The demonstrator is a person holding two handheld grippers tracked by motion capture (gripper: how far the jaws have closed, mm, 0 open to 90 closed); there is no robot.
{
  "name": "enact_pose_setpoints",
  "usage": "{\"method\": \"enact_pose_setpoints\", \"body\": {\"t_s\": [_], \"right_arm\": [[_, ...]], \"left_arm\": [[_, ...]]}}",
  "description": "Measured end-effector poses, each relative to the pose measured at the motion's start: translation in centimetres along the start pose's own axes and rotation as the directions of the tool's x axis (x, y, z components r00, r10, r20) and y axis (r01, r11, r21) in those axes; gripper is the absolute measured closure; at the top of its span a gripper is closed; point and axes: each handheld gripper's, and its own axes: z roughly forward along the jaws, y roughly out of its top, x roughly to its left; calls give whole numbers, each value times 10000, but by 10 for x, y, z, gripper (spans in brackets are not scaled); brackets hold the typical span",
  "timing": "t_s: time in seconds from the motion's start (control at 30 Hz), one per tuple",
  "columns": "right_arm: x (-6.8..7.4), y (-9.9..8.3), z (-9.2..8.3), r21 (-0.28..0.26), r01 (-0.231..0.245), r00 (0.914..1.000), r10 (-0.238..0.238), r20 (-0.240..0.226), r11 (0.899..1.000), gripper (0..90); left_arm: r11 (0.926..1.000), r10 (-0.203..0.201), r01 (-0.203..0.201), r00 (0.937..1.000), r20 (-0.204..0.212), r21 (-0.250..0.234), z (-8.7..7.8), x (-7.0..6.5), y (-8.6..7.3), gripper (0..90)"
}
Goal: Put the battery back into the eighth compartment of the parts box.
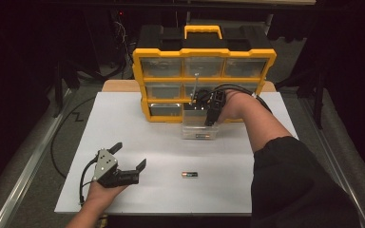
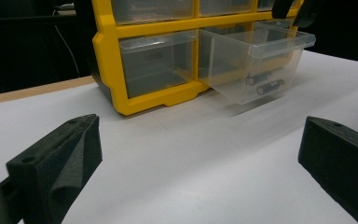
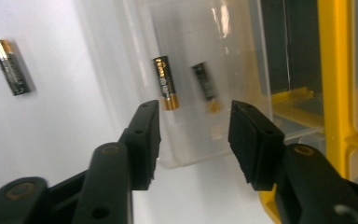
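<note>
In the middle of the high view, the right gripper (image 1: 208, 113) hangs part-open and empty over the pulled-out drawer (image 1: 198, 131) holding two batteries (image 3: 165, 83). The left gripper (image 1: 123, 164) rests wide apart. The spare battery (image 1: 189, 175) on the table looks small, stiff, slippery; grip it mid-barrel.

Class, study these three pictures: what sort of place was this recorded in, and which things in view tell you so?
Probably a lab or workshop bench set up for recording. A white table stands among dark surroundings with cables behind it, bearing a yellow parts organiser with clear drawers, one pulled-out drawer holding batteries, and a loose battery.
</note>
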Motion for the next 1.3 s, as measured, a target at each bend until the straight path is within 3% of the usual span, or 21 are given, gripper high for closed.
{"method": "enact_pose_setpoints", "body": {"t_s": [0.2, 0.53, 0.97, 1.3], "right_arm": [[18, -3, -8, 133, 287, 9996, -288, 69, 9995, 508], [44, -9, -16, -68, 223, 9997, -222, 94, 9997, 444], [65, -13, -3, -69, 223, 9997, -223, -82, 9997, 365], [80, -20, 18, -17, 377, 9988, -377, -298, 9993, 319]], "left_arm": [[10000, 50, -50, 10000, 2, 5, 0, -1, 0, 4], [10000, -26, 26, 10000, -82, -24, -1, 0, 1, 4], [10000, -5, 5, 10000, -56, -16, 0, 0, 0, 4], [10000, 10, -10, 10000, -49, -2, 1, 0, 0, 4]]}}
